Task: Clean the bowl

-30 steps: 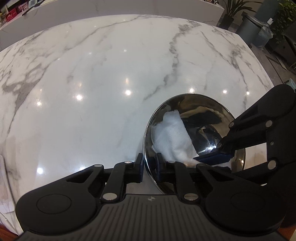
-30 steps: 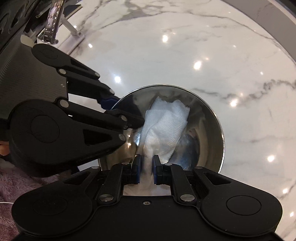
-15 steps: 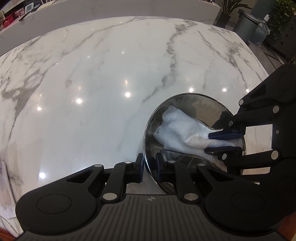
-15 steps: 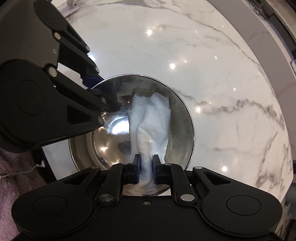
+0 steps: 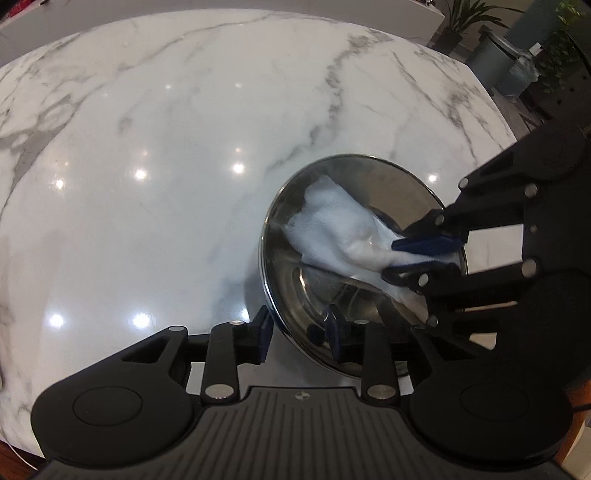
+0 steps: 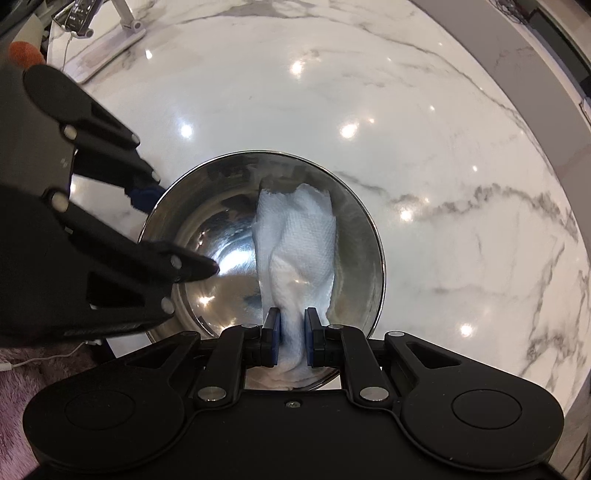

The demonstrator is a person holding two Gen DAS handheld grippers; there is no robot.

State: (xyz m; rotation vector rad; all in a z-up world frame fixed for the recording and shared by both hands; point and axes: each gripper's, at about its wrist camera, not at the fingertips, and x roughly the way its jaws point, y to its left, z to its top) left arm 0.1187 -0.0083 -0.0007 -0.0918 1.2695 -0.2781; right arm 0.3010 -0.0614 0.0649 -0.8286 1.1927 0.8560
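this looks like a home kitchen or an open-plan living space rather than a lab or workshop. the work goes on at a large glossy white marble countertop (image 5: 184, 166) with grey veins, its far edge curved, ceiling spotlights mirrored in the polish. beyond the far right corner stand potted plants (image 5: 458, 18) and a grey bin lined with a bag (image 5: 506, 62) on a wood-look floor. near the far left corner in the right wrist view a phone (image 6: 79, 14) sits on a stand (image 6: 110, 40), and something fluffy and mauve (image 6: 14, 398) lies below the near left edge.
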